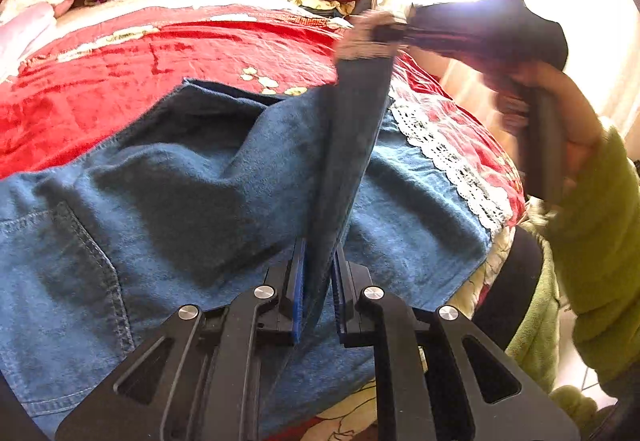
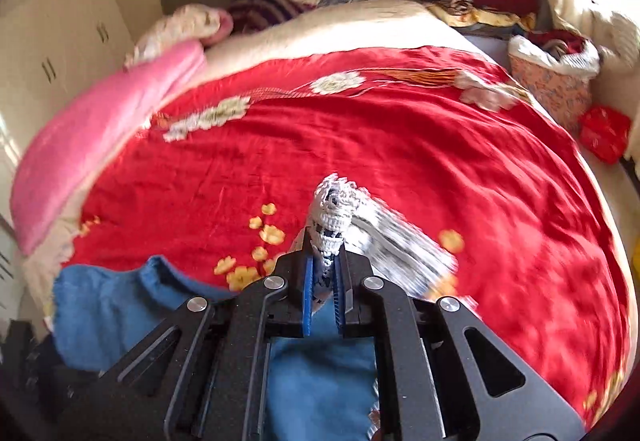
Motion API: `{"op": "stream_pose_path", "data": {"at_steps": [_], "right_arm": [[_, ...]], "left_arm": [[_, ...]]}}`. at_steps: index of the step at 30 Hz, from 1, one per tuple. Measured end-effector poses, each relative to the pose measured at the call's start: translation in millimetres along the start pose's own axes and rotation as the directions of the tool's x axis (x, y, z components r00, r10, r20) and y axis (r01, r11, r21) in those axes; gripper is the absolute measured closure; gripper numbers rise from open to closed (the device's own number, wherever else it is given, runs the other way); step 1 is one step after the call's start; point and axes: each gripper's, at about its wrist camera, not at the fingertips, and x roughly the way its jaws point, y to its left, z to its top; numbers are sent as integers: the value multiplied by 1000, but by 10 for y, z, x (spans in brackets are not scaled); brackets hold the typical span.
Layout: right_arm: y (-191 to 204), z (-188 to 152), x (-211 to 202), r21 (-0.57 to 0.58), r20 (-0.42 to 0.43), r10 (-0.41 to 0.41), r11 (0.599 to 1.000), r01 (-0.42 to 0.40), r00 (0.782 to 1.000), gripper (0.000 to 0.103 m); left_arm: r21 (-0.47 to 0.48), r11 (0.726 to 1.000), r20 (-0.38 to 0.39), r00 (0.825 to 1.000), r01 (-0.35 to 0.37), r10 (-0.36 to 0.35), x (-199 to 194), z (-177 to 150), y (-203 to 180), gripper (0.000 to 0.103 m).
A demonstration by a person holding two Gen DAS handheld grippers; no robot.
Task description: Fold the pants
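mid-fold on a red floral bedspread (image 2: 400, 145): left gripper (image 1: 318, 273) clamped on blue denim pants (image 1: 160, 201), right gripper (image 2: 324, 265) pinching their white crochet-lace hem (image 2: 336, 209); next, likely carrying hem toward waistband.

Bed (image 2: 360, 21), red blanket (image 2: 400, 161), jeans (image 1: 120, 241)
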Motion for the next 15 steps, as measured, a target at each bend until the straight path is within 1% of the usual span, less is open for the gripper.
{"op": "stream_pose_path", "data": {"at_steps": [2,3,5,7,9,13,15], "right_arm": [[-161,-123,-197,50,7,25,998,-25,1000,99],[-206,-186,-259,65,10,33,997,-33,999,99],[-305,-322,-380,96,8,44,994,-44,999,99],[-410,-541,-503,141,-2,62,988,-61,998,99],[-472,-737,-595,176,-15,67,982,-63,998,99],[-540,-1126,-782,238,-15,63,970,-57,998,99],[-554,-1313,-807,261,-30,70,963,-60,997,99]], "left_arm": [[15,1000,11,1000,-15,15,-25,6,-5,92],[29,999,26,999,-28,27,-70,-4,-31,94],[57,998,37,999,-31,29,-93,17,-2,97],[82,996,48,998,-45,41,-173,-7,-25,98],[99,994,55,998,-40,35,-241,-30,-33,98],[137,990,50,998,-33,26,-316,-107,-82,98],[151,988,38,999,-35,30,-314,-164,-102,98]]}}
